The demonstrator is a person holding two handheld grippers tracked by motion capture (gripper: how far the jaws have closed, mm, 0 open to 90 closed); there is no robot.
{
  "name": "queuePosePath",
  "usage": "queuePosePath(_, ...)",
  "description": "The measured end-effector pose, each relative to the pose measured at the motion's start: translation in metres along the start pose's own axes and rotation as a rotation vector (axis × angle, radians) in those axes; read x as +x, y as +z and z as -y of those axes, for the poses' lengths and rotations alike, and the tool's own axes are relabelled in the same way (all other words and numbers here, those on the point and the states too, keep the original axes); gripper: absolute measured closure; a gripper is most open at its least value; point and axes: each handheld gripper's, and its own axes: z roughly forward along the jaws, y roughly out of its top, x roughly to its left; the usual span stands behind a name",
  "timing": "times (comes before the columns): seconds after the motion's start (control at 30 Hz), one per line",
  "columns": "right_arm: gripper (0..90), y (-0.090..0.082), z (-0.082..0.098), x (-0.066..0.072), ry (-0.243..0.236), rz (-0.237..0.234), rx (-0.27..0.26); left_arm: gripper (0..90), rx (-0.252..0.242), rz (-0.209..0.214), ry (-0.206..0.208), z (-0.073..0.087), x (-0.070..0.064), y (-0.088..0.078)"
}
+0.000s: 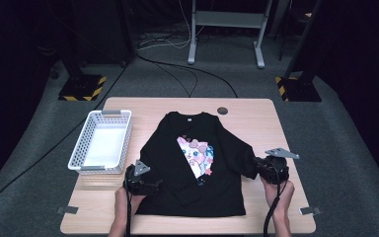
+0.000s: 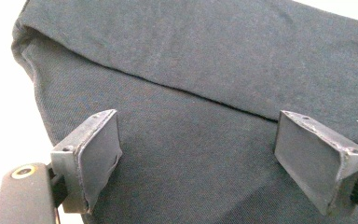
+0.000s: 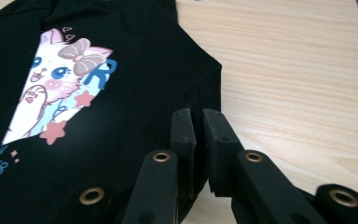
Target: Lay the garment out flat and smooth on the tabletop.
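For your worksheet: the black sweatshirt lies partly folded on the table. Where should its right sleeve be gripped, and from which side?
Grip the black sweatshirt at the cuff end of its right sleeve, coming from the table's right edge. That sleeve lies flat and angled outward, its end nearest that side, where the right gripper is already pinched on the fabric. The left sleeve is already folded across the body.
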Motion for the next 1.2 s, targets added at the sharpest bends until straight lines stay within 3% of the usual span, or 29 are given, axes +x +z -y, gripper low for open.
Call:
queuePosePath(0.9,81.7,0.005,0.027,-0.041,0.083,0.07,0.068,14.7,0.0,-0.004,-0.004,0.0,0.0,0.0)
queuePosePath(1.03,75.3,0.004,0.029,-0.047,0.097,0.103,0.086,14.8,0.0,-0.004,-0.004,0.0,0.0,0.0)
queuePosePath(1.07,67.9,-0.001,0.03,-0.052,0.117,0.121,0.085,14.8,0.0,-0.004,-0.004,0.0,0.0,0.0)
queuePosePath(1.17,64.9,-0.007,0.029,-0.055,0.133,0.123,0.077,14.8,0.0,-0.003,-0.005,0.0,0.0,0.0)
queuePosePath(1.2,58.7,-0.011,0.027,-0.056,0.136,0.121,0.067,14.8,0.0,-0.003,-0.005,0.0,0.0,0.0)
